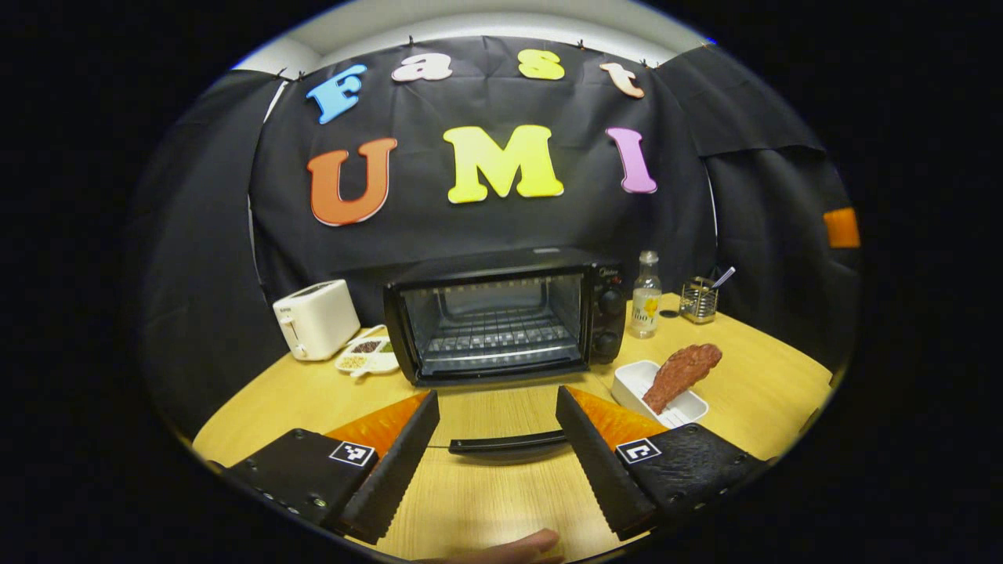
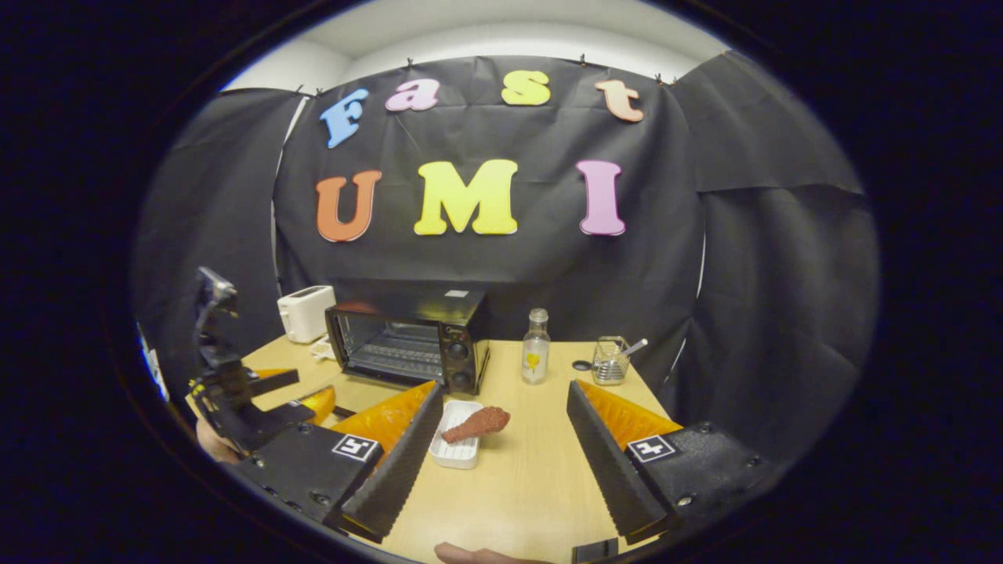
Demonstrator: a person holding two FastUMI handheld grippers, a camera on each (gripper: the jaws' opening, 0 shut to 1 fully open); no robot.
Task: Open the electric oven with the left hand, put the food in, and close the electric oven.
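I am looking at the electric oven [image 1: 501,317] with its door [image 1: 508,443] lying flat open on the wooden table [image 1: 752,392], its handle between my left gripper's [image 1: 497,446] 2 fingers, which are standing wide apart and touching nothing. Just right of the oven, the chicken drumstick [image 1: 680,374] is resting across a white tray [image 1: 636,382]. My right gripper [image 2: 501,439] is hanging over the table with its fingers spread, holding nothing, the drumstick lying between them farther off. A toaster [image 1: 316,318] is sitting left of the oven, a glass bottle [image 1: 646,296] right of it.
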